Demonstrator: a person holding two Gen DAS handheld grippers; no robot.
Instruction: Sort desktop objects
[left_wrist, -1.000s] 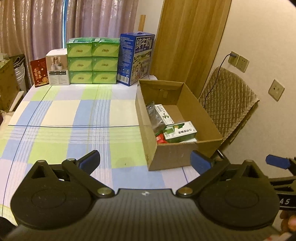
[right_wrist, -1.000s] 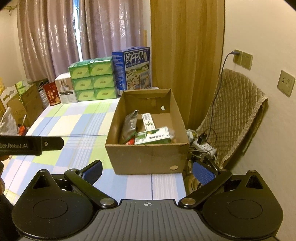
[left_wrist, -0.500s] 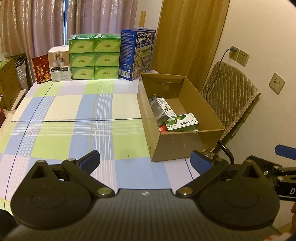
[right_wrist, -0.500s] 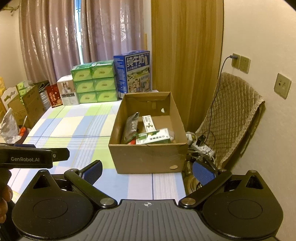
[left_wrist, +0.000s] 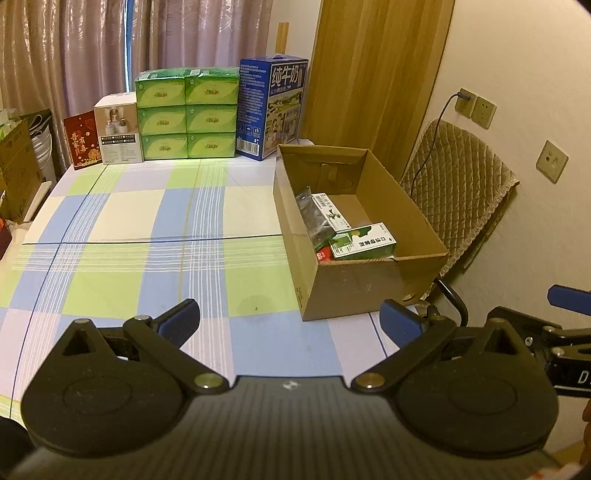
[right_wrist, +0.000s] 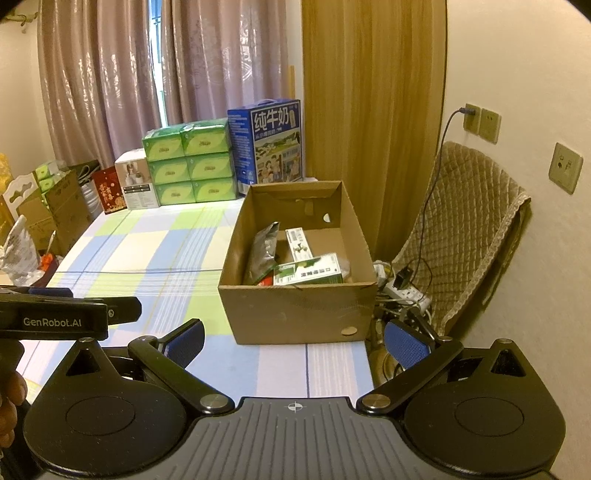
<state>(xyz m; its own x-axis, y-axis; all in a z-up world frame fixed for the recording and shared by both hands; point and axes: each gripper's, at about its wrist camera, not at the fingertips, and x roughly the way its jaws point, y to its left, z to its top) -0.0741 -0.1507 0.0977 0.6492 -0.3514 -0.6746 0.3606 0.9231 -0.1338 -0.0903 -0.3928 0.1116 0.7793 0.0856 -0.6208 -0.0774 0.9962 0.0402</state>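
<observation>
Left gripper (left_wrist: 290, 319): wide open, holding nothing, up over the near part of the table.
Right gripper (right_wrist: 293, 341): wide open too, holding nothing, near the front of the box.
Table (left_wrist: 122, 221): has a cloth with green, blue and white squares.
Cardboard box (left_wrist: 373, 286): sits open at the right edge of the table.
Inside the box: a green and white carton (left_wrist: 364, 242) lies on top by the front wall, a dark shiny bag (right_wrist: 264, 253) leans on the left wall, and a small white box (right_wrist: 299, 243) lies beside it.
Far end of the table: green tissue packs (left_wrist: 186, 112) stacked in rows, with a blue milk box (left_wrist: 273, 105) just beside them.
Chair (right_wrist: 469, 236): stands to the right of the table.
</observation>
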